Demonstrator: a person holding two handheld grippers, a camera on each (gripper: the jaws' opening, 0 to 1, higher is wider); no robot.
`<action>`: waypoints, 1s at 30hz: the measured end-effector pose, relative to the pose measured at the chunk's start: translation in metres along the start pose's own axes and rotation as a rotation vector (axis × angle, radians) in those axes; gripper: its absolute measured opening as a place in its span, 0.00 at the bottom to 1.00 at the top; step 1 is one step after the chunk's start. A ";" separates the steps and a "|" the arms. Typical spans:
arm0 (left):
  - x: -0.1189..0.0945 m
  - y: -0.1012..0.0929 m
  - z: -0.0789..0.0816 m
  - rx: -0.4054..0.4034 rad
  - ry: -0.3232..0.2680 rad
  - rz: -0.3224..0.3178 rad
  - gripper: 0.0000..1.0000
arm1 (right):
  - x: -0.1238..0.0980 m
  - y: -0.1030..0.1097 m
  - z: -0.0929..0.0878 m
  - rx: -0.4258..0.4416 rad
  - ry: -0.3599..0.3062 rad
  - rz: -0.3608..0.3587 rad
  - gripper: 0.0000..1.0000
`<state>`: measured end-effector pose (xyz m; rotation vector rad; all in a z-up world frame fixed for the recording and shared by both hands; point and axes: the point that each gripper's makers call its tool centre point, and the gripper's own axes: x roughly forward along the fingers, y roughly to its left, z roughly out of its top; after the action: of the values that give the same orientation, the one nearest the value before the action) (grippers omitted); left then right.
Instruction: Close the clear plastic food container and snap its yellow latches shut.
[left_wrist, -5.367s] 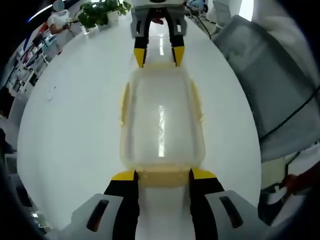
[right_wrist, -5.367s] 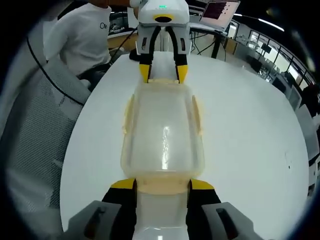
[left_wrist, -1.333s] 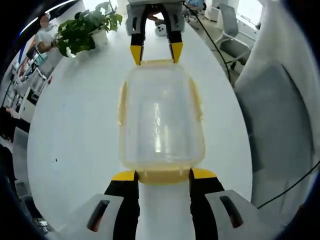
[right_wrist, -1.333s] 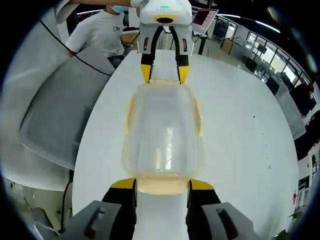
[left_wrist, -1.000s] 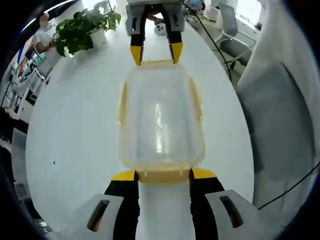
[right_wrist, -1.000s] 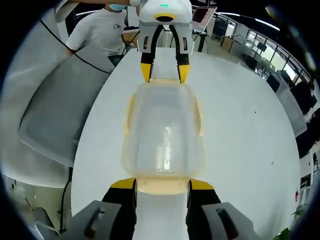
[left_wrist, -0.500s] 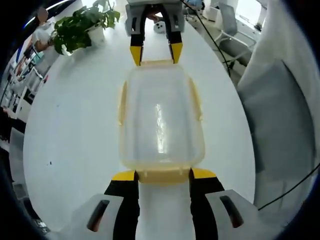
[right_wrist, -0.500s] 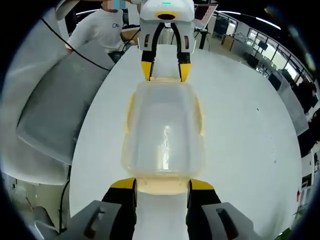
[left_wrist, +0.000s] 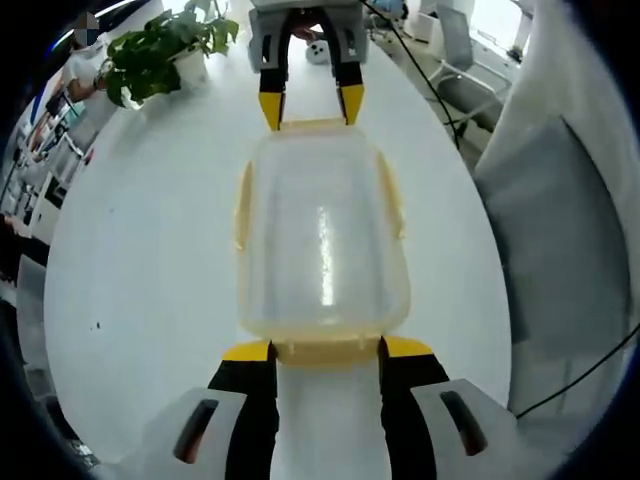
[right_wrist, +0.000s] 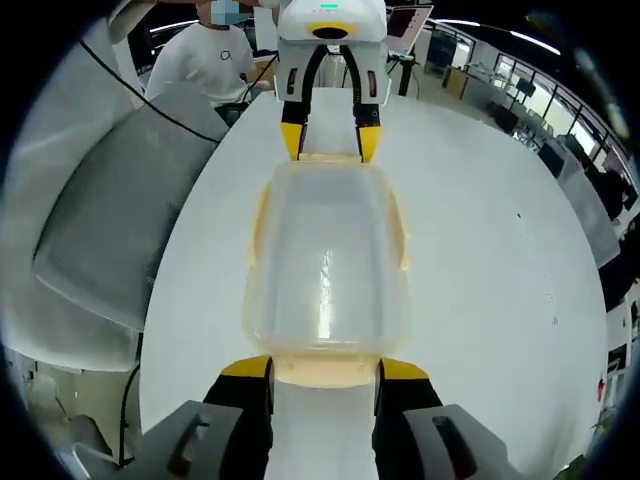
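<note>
A clear plastic food container (left_wrist: 322, 240) with its lid on lies lengthwise between my two grippers over the white table (left_wrist: 130, 260). Yellow side latches (left_wrist: 243, 205) lie along its long edges. My left gripper (left_wrist: 325, 350) is shut on the near yellow end latch (left_wrist: 325, 352). My right gripper (left_wrist: 305, 105) holds the far end, its yellow fingertips on either side of that latch. In the right gripper view, the same container (right_wrist: 325, 260) runs from my right gripper (right_wrist: 322, 368), shut on its end latch (right_wrist: 322, 370), to the left gripper (right_wrist: 325, 140) at the far end.
A potted plant (left_wrist: 160, 45) stands at the table's far left. A grey mesh chair (left_wrist: 560, 230) stands by the table edge, seen again as the chair (right_wrist: 110, 230). A person in a white shirt (right_wrist: 205, 60) sits beyond the table's far end.
The table and room have drifted slightly behind the container in both views. Both grippers keep the same hold on its two ends.
</note>
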<state>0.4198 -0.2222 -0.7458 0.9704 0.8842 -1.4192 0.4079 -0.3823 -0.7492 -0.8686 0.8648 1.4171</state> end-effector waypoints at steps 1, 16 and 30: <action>0.000 0.000 0.000 0.001 0.001 0.000 0.37 | 0.000 0.000 0.000 0.001 -0.001 0.001 0.37; 0.003 0.000 -0.004 0.028 0.022 0.007 0.38 | 0.002 0.001 -0.001 0.000 0.020 -0.008 0.38; -0.006 0.002 -0.008 -0.003 0.017 0.028 0.43 | -0.002 0.003 0.000 0.026 0.035 -0.013 0.41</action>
<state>0.4223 -0.2129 -0.7433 0.9898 0.8820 -1.3873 0.4054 -0.3836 -0.7470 -0.8800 0.9005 1.3797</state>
